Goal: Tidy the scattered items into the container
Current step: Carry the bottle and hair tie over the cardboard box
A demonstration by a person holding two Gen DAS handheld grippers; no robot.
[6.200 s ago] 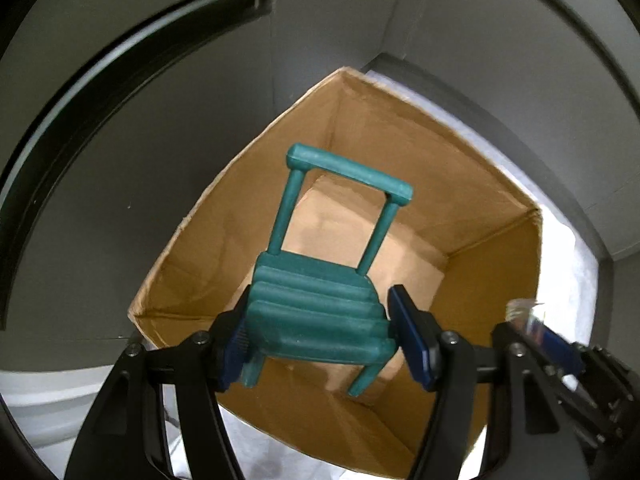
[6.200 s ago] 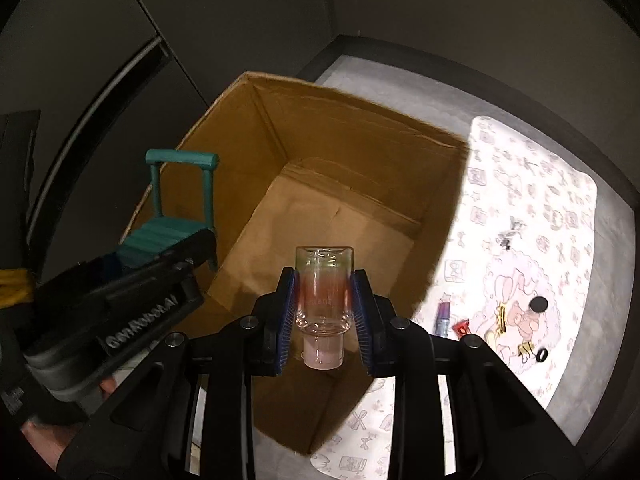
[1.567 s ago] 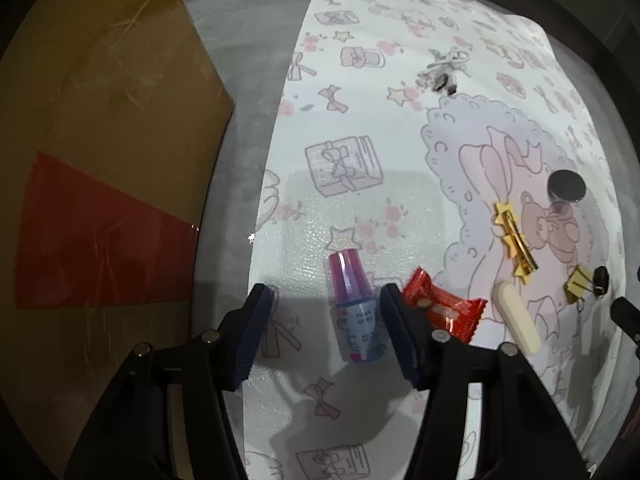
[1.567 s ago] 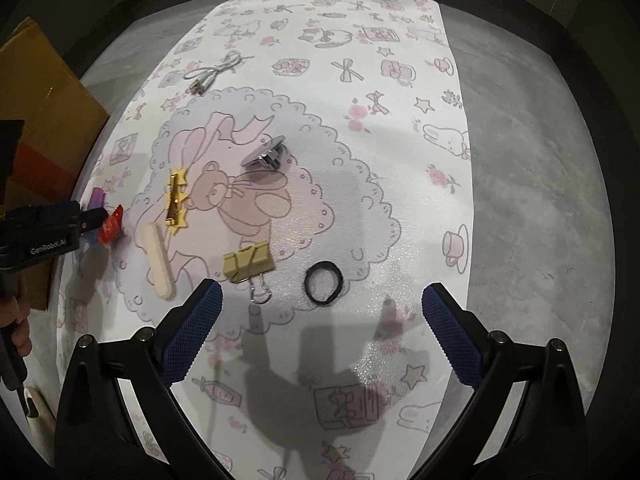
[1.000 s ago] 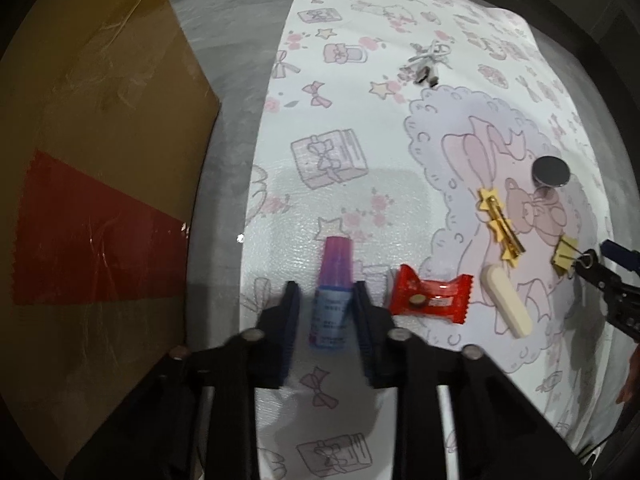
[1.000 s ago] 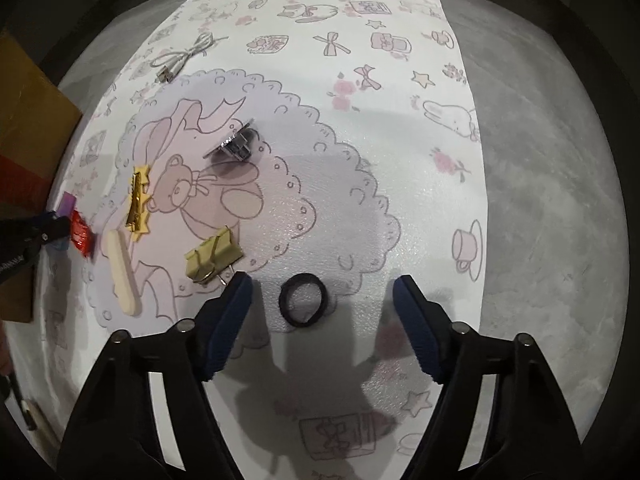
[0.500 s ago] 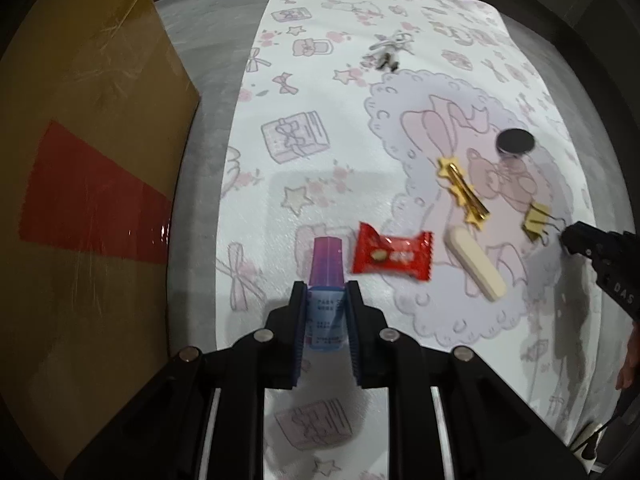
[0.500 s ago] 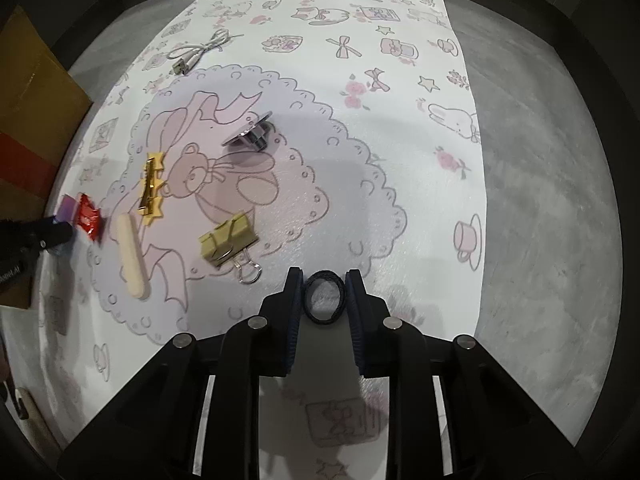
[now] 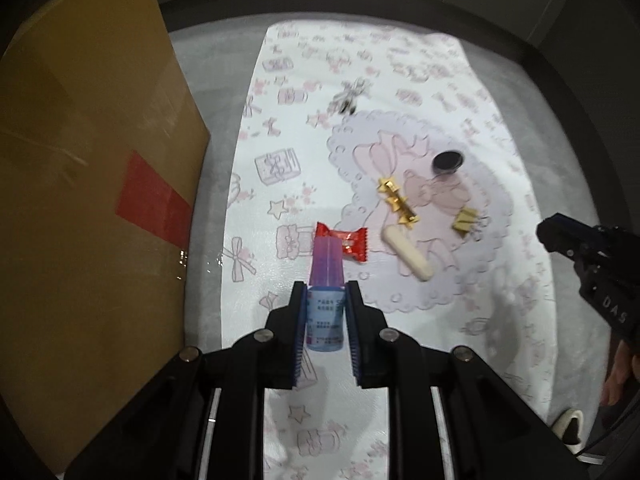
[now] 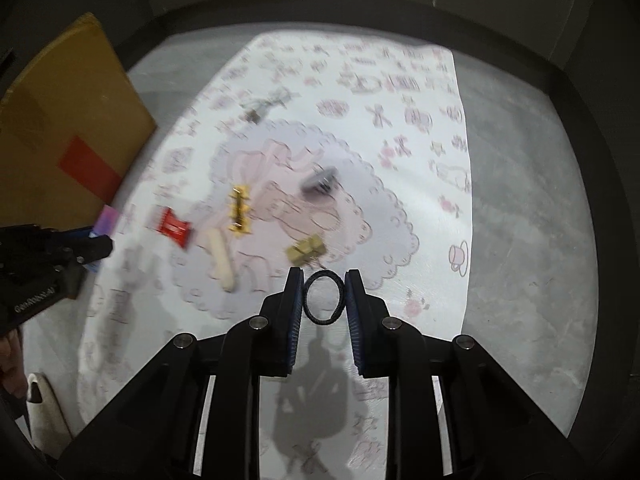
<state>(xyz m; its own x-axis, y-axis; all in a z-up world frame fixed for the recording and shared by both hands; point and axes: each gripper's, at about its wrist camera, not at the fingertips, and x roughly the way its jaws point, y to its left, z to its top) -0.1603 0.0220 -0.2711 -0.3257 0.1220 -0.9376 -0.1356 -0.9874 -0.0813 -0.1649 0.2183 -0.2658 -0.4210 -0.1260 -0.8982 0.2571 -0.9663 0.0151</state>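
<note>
Above patterned mat (image 9: 400, 72): both grippers angled steeply downward, left gripper (image 9: 326, 316) pinching small bottle (image 9: 325, 304), right gripper (image 10: 323, 300) pinching black ring (image 10: 323, 298).

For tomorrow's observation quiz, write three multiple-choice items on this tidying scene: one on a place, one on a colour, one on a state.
1. Where does the cardboard box stand relative to the patterned mat?
A. Left of it
B. On its middle
C. Right of it

2. What colour is the candy wrapper?
A. Green
B. Red
C. Blue

3. What is the right tool doing?
A. Standing wide open
B. Gripping a binder clip
C. Gripping a black hair tie

Answers: 1 A, the box fills the left edge of both wrist views; 2 B, the wrapper is bright red; 3 C, the pads press the black loop from both sides.
</note>
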